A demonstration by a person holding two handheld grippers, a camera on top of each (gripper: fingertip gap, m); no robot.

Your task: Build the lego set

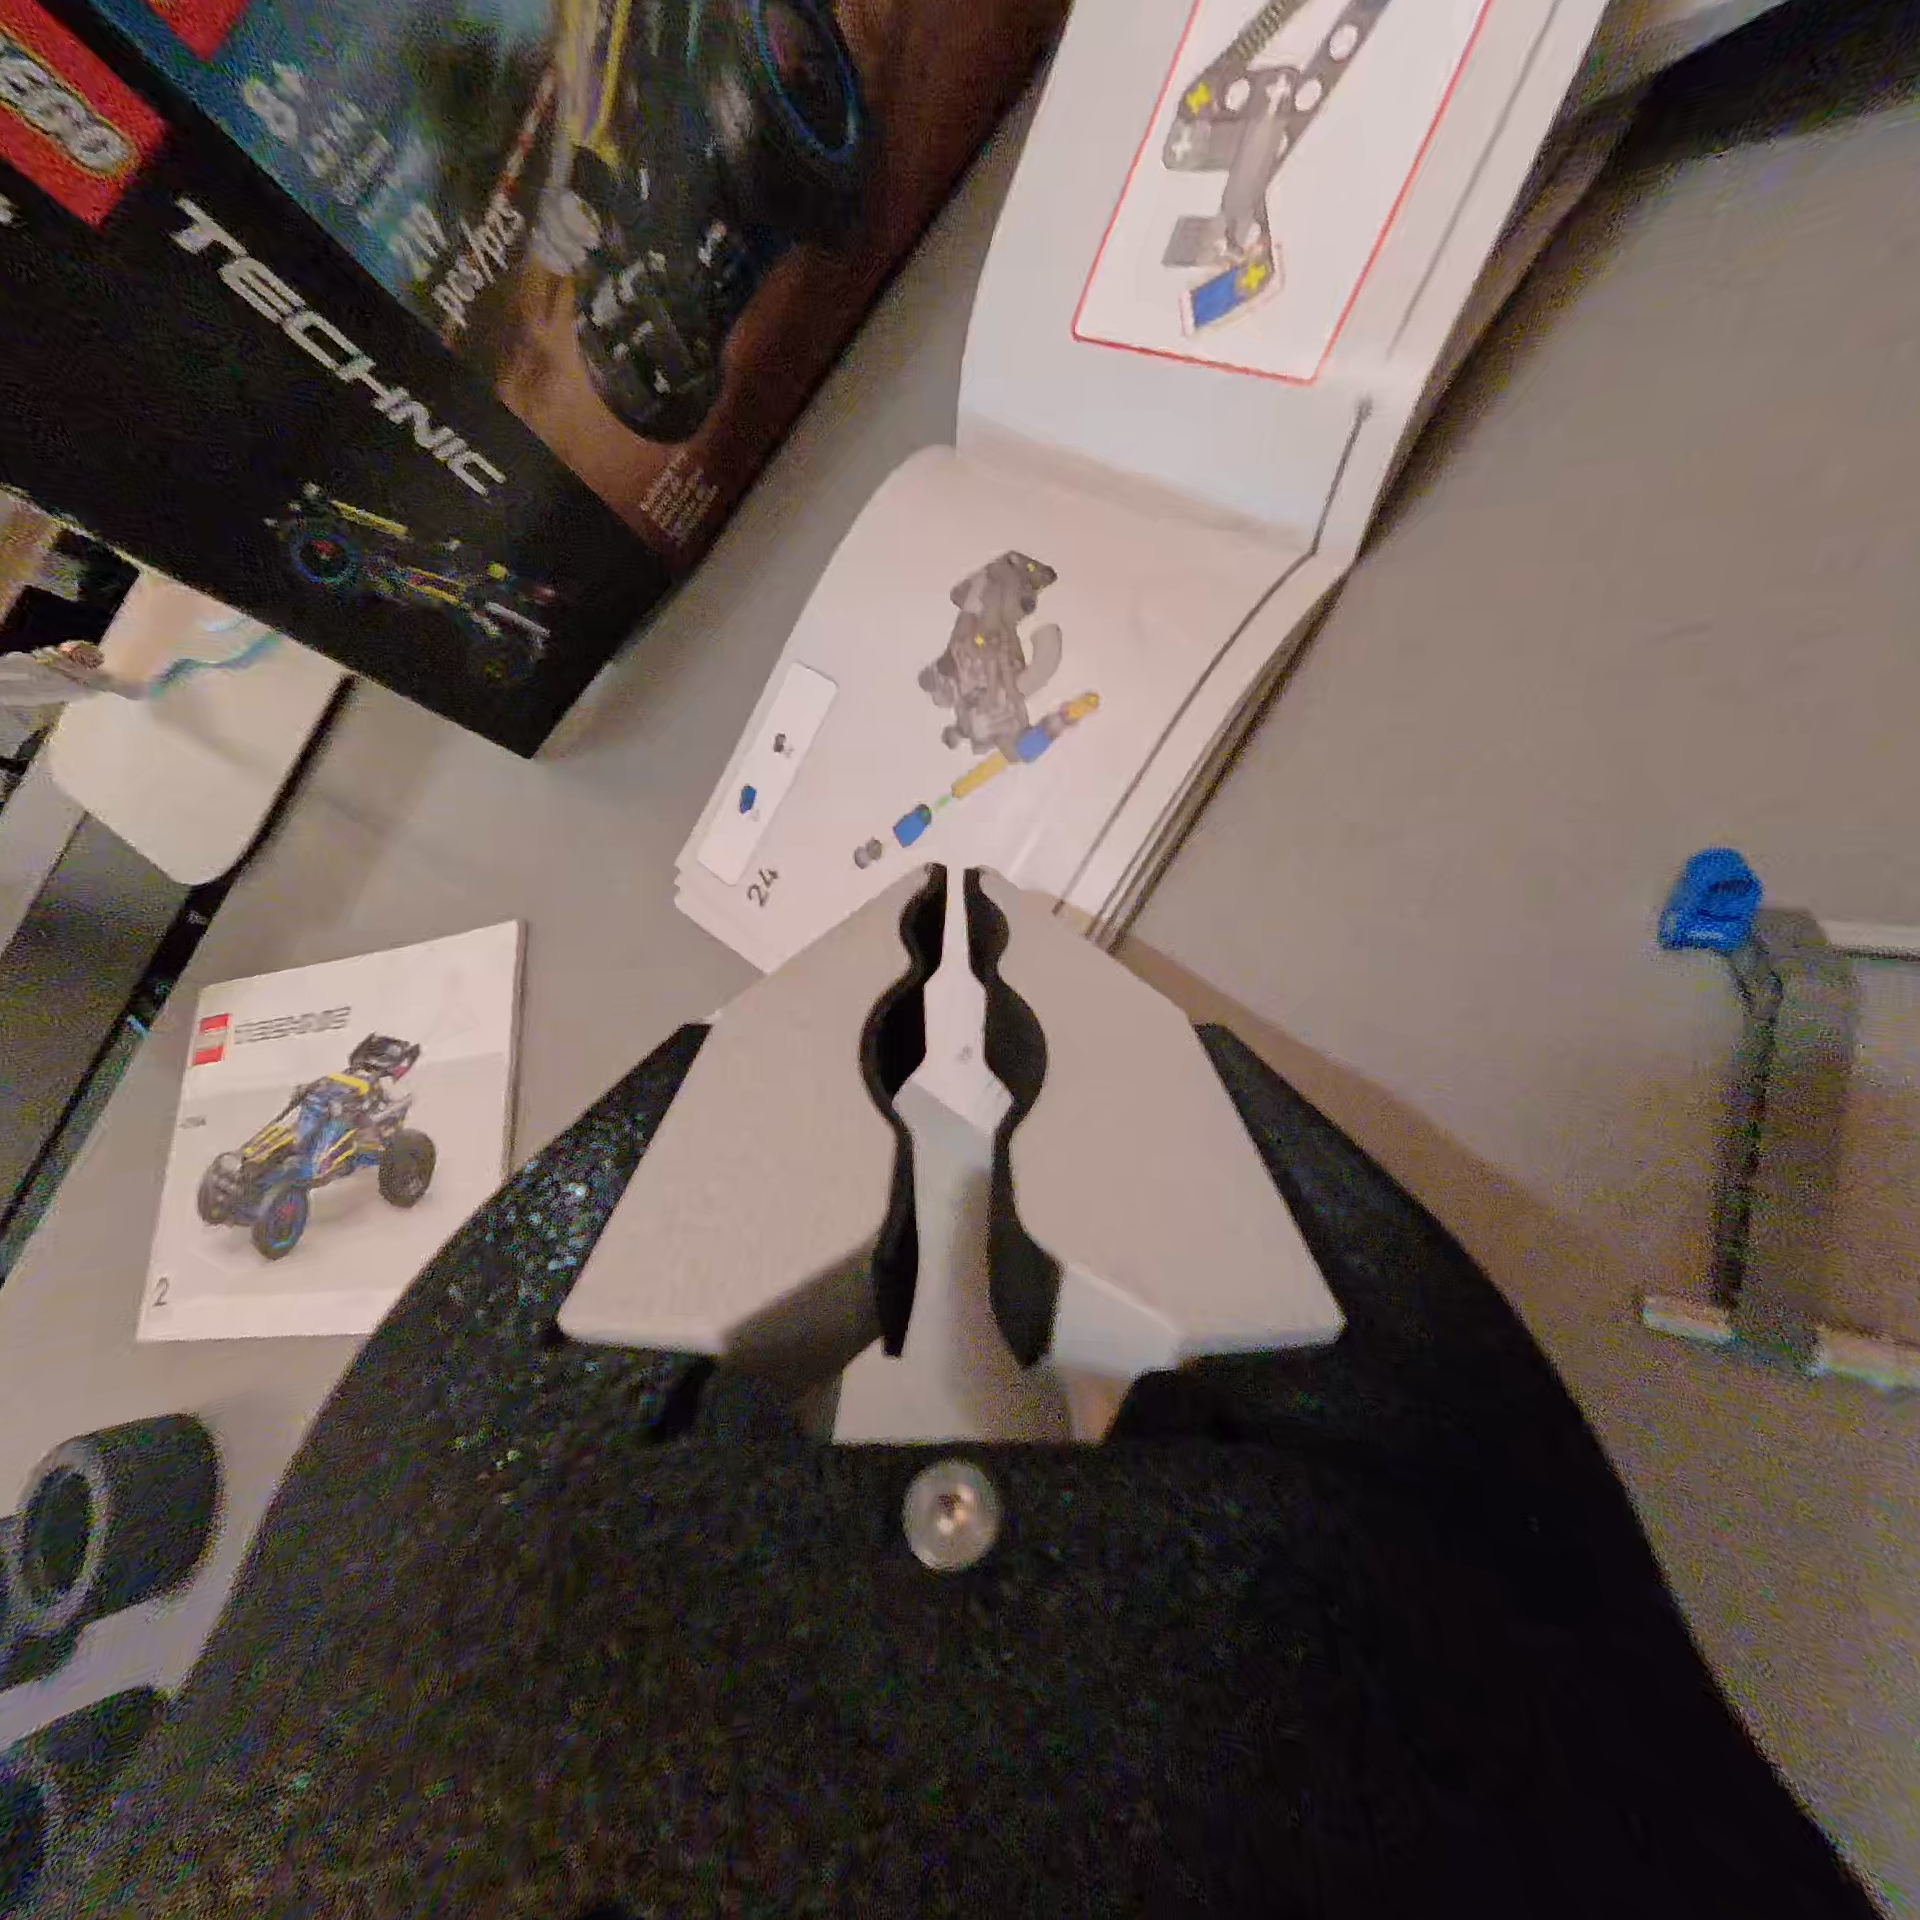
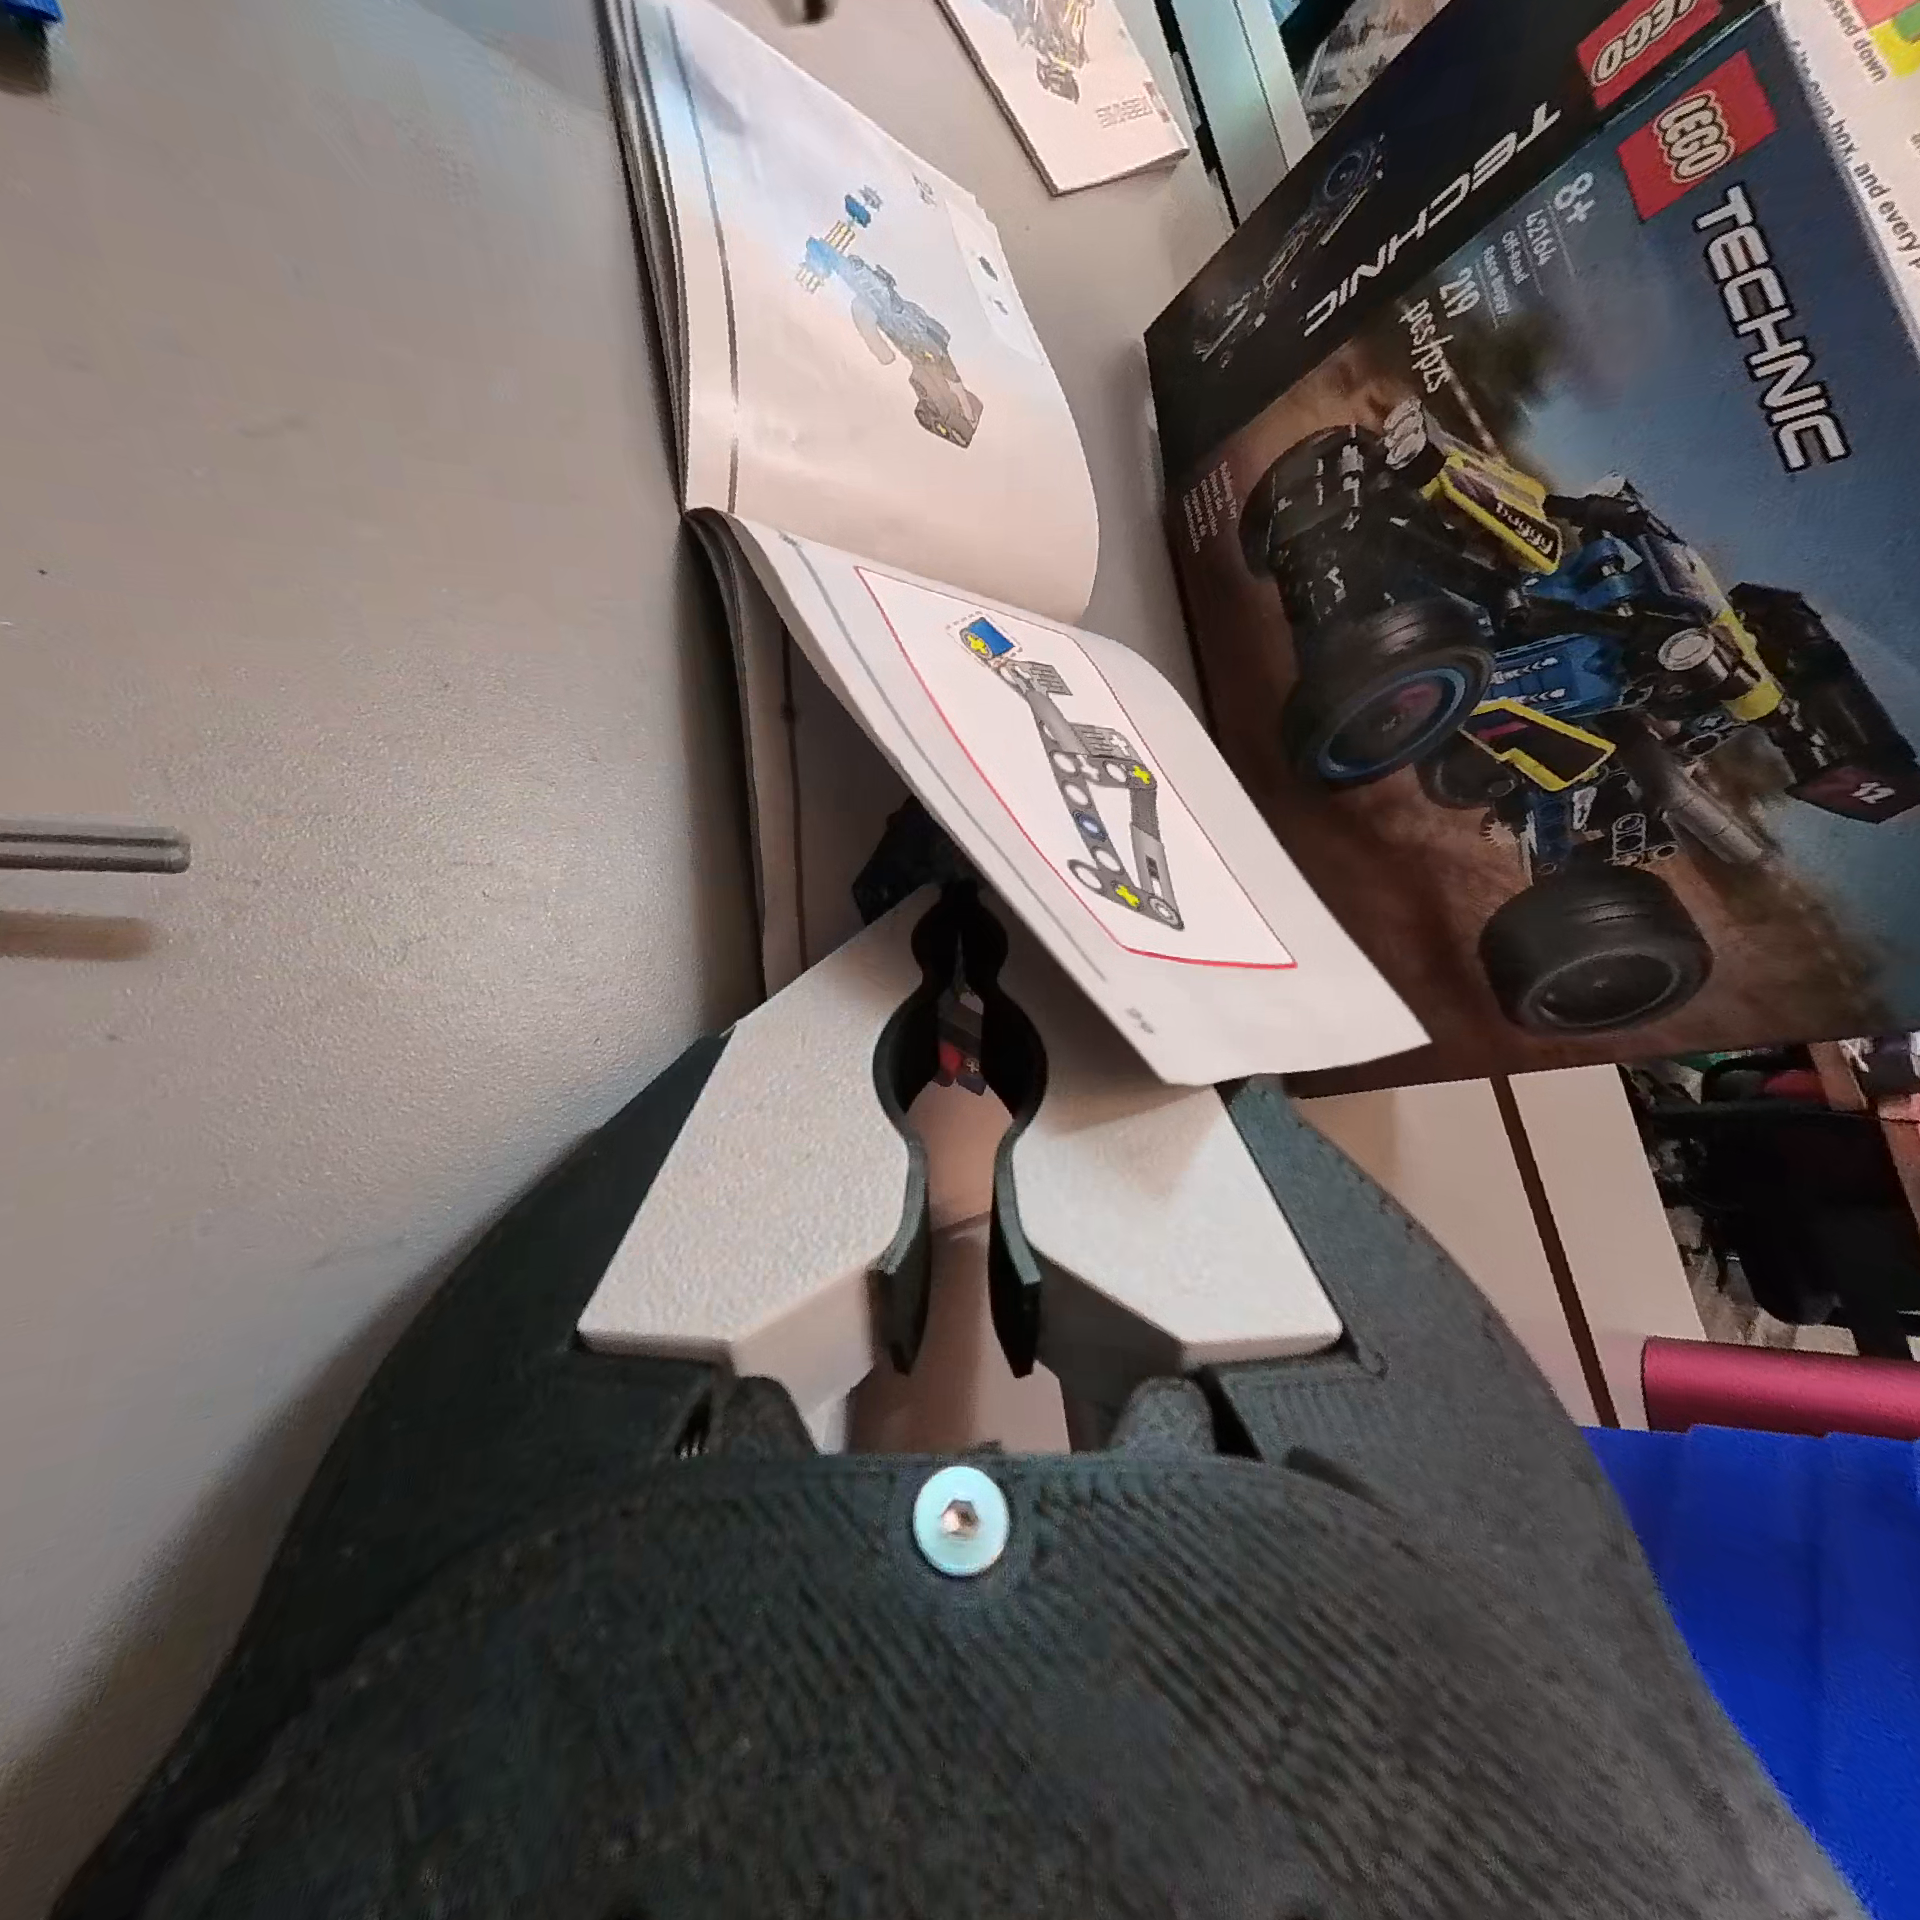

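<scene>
The open instruction booklet (image 1: 1039,665) lies on the grey table (image 1: 1507,727), and it also shows in the right wrist view (image 2: 883,364). My left gripper (image 1: 954,881) hangs over the booklet's near corner, its jaws shut with nothing visible between them. My right gripper (image 2: 957,906) is shut on a small dark lego piece (image 2: 961,1023) with a red spot. The piece is partly hidden by the fingers and by a lifted booklet page (image 2: 1122,831). A blue piece (image 1: 1709,899) sits at the end of a dark axle (image 1: 1745,1122) on the table to the right.
The set's box (image 1: 364,312) stands behind the booklet, on the right in the right wrist view (image 2: 1558,571). A second small booklet (image 1: 343,1132) and black tyres (image 1: 104,1507) lie at left. A grey axle (image 2: 94,847) lies left; a blue bin (image 2: 1766,1610) is lower right. Across from one pair of fingers to the other is roughly 15 cm.
</scene>
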